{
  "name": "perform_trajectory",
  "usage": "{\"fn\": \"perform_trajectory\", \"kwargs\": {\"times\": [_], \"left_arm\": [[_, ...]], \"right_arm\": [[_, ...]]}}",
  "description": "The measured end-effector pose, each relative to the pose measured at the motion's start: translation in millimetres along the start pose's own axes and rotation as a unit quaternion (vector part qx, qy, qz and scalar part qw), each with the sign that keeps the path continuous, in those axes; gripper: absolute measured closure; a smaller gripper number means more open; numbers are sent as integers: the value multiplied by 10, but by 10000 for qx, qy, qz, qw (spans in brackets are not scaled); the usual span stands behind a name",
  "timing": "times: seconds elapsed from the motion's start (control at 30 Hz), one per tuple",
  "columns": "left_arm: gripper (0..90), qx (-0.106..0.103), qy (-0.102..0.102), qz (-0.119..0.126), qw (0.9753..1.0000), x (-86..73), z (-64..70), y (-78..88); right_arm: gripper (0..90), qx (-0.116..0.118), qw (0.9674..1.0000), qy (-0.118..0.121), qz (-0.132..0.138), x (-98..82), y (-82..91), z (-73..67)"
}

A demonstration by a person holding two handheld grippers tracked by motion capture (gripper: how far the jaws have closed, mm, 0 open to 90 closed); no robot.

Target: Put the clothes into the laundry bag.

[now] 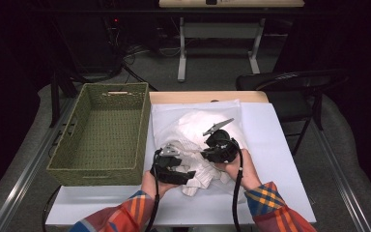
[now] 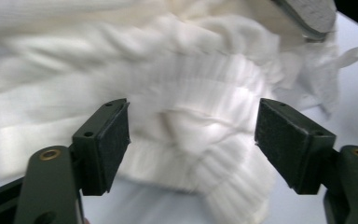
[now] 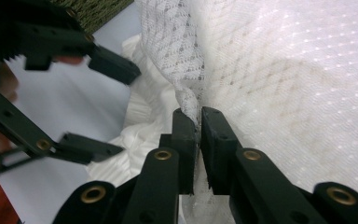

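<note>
Keep right gripper clenched on lace fold of white garment. Bring released left gripper forward over ribbed hem lying just ahead, then pinch and pull flat on tabletop.

White lacy garment with tiny dots, green woven basket, black grippers, red, blue and yellow checked sleeves.

A white-covered table carries a green woven basket along its left edge and a heap of white clothing at mid-table, just beside the basket.
</note>
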State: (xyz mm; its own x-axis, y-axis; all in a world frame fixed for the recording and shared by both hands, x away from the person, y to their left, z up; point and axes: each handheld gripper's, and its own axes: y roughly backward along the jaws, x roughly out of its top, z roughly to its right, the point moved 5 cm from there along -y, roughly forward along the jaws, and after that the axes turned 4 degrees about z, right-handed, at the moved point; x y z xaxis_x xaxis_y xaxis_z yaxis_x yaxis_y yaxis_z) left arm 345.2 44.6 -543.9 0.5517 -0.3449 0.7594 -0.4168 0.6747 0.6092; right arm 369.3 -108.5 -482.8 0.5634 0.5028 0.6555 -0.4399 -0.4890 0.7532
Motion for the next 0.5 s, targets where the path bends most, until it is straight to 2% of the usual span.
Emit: {"fn": "perform_trajectory", "kwargs": {"times": [0.1, 0.23, 0.33, 0.37, 0.5], "left_arm": [[223, 245, 9, -45, 9997, -25, -73, 102], [186, 527, 181, -84, 9984, -68, -162, 110], [159, 696, 289, -240, 9969, -80, -214, 30], [158, 689, 350, -291, 9966, -75, -233, -19], [160, 708, 427, -262, 9962, -41, -296, -151]], "right_arm": [[818, -42, 10000, 26, 19, 9, -27, -6], [813, -104, 9999, 42, 90, 30, -71, -21], [844, -121, 9998, 71, 110, 39, -86, -22], [863, -121, 9998, 63, 122, 41, -84, -24], [883, -109, 9998, 21, 148, 44, -52, -19]]}}
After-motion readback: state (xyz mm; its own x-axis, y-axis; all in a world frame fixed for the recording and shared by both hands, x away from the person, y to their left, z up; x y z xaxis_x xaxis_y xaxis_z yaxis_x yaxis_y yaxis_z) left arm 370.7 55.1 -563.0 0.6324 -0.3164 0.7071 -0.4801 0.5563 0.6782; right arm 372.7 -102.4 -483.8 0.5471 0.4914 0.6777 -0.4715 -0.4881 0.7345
